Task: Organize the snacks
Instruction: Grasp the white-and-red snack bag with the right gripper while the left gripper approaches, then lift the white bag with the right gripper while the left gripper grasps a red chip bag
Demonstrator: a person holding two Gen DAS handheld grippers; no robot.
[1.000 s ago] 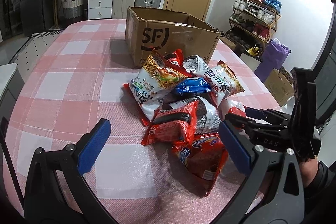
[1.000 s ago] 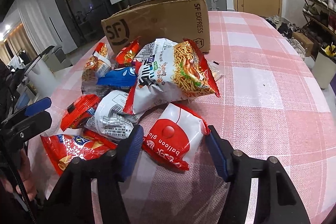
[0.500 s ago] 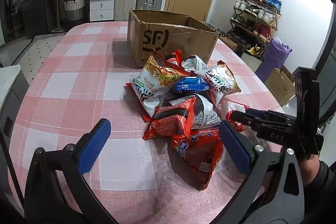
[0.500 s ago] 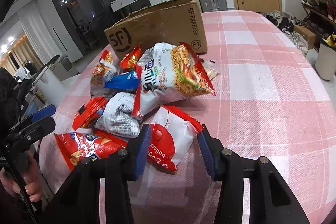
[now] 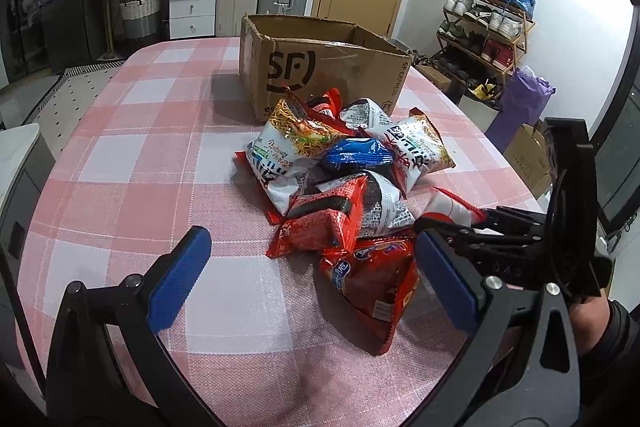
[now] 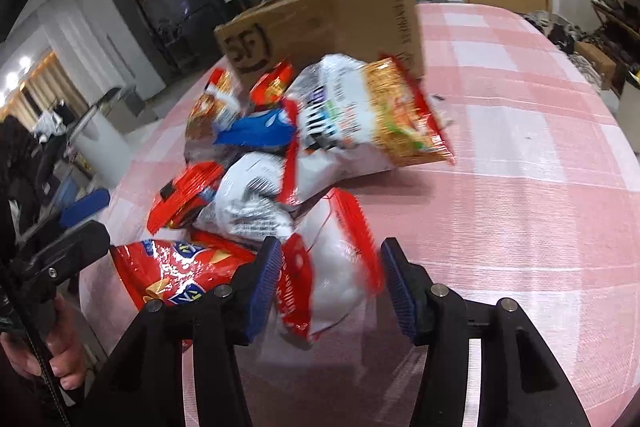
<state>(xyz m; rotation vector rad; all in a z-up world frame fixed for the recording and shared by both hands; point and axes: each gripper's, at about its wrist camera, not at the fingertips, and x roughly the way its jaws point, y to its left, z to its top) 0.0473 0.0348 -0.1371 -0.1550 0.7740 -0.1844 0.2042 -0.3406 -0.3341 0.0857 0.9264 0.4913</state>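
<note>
Right wrist view shows your right gripper (image 6: 326, 279) opening around the red-and-white packet (image 6: 334, 267), while your left gripper (image 5: 308, 275) hangs spread wide, empty, above the tablecloth (image 5: 140, 167).

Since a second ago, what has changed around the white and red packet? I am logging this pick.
The right gripper closed in around the white and red packet, narrower than a second ago; its jaws are opening again now, the right pad clear of the packet. The packet has tilted and shifted slightly. The left gripper stayed wide open and empty; the snack pile and cardboard box kept their places.
</note>
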